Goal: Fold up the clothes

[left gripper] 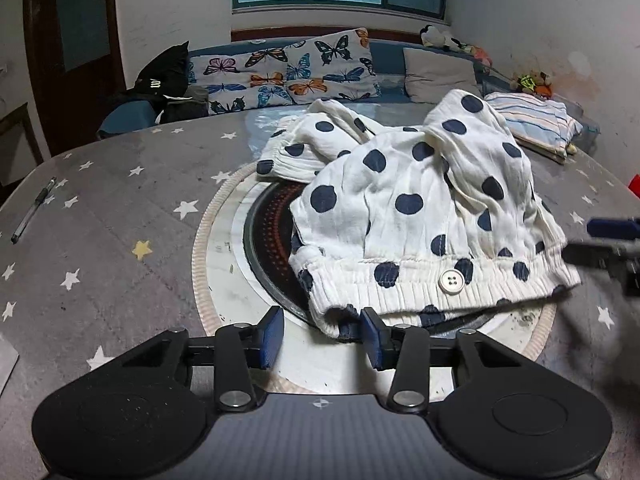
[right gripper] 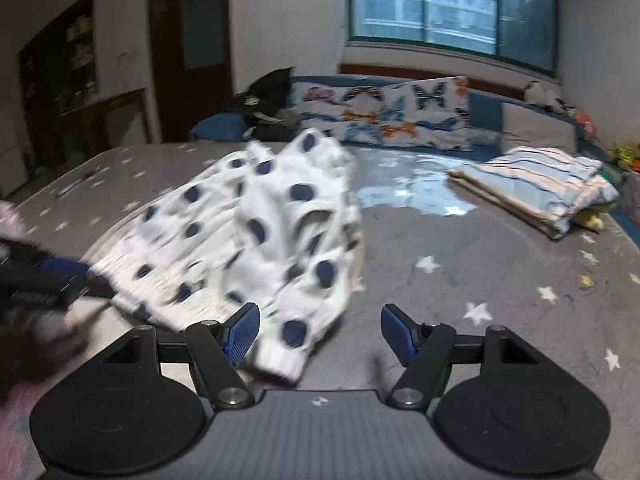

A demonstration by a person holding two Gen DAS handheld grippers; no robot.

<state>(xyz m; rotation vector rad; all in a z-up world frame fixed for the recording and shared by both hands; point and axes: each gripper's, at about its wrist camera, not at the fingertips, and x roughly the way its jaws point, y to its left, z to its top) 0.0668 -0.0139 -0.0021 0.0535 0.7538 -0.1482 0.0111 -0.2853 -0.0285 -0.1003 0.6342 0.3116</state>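
A white garment with dark blue polka dots [left gripper: 412, 208] lies crumpled on the grey star-print table, its ribbed waistband and white button [left gripper: 451, 281] facing me. My left gripper [left gripper: 322, 334] is open, its blue pads either side of the waistband's near left corner. In the right wrist view the garment [right gripper: 256, 248] looks blurred. My right gripper [right gripper: 318, 332] is open, with the garment's ribbed corner lying between the pads nearer the left one. The right gripper shows at the right edge of the left wrist view [left gripper: 612, 240]; the left gripper shows at the left of the right wrist view [right gripper: 52, 276].
A round inset hotplate [left gripper: 272, 240] sits under the garment. A folded striped cloth [right gripper: 536, 188] lies at the far right of the table [left gripper: 120, 216]. A pen [left gripper: 34, 210] lies at the left. Butterfly-print cushions [left gripper: 288, 72] and a sofa stand behind.
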